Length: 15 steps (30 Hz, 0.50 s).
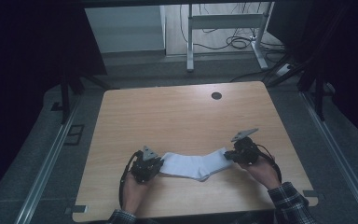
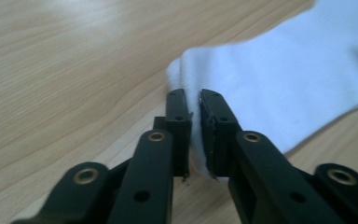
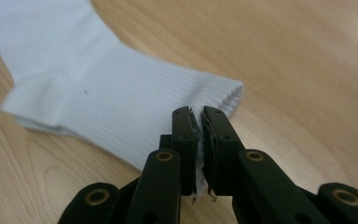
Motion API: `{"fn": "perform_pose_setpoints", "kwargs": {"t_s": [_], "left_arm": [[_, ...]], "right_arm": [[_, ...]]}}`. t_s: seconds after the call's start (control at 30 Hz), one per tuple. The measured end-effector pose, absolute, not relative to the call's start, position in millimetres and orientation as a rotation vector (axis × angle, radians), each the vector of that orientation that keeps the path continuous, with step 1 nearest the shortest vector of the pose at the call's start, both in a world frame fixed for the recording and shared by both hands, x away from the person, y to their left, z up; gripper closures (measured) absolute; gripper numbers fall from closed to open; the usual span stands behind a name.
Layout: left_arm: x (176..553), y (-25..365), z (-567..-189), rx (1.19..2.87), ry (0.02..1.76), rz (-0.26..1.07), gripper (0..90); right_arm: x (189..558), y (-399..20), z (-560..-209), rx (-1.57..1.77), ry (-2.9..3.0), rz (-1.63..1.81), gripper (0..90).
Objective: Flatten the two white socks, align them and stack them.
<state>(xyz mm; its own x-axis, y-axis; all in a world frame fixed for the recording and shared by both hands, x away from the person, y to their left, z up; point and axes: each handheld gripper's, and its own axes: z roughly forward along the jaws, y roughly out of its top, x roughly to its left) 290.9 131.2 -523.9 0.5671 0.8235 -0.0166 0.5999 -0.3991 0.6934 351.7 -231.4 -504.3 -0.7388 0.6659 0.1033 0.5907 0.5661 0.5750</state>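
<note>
No legible text, label, brand, number or sign appears on any surface. The white sock [image 1: 193, 165] is unmarked, and the wooden counter [image 1: 177, 116] carries no printing along its edges or corners.

Dim, dark-edged high view — both gripper views brighter, with blurred foregrounds and soft glare on wood.

One white sock [image 1: 193, 165] lies on one wooden table [image 1: 177, 116], near its six o'clock edge. Two grippers are at it, the left gripper [image 1: 157, 165] at the sock's nine o'clock end and the right gripper [image 1: 229, 155] at its three o'clock end, each carried by one hand, two hands in all. One dark round hole [image 1: 216, 95] sits in the tabletop toward one o'clock.
</note>
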Motion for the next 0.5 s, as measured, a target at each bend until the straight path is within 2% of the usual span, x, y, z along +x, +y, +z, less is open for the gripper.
{"fn": "perform_pose_setpoints", "kwargs": {"t_s": [0.1,0.2,0.33,0.5], "left_arm": [[292,133,-521,2.106,1.151,0.461,66.3],[292,134,-515,2.089,1.149,0.467,54.4],[296,133,-517,2.088,1.152,0.437,51.2],[302,131,-529,2.108,1.172,0.402,50.1]], "right_arm": [[351,-232,-506,1.067,2.666,0.892,76.6],[348,-234,-498,1.05,2.606,0.901,66.5],[349,-234,-498,1.072,2.576,0.925,58.2],[350,-228,-509,1.077,2.598,0.888,54.9]]}}
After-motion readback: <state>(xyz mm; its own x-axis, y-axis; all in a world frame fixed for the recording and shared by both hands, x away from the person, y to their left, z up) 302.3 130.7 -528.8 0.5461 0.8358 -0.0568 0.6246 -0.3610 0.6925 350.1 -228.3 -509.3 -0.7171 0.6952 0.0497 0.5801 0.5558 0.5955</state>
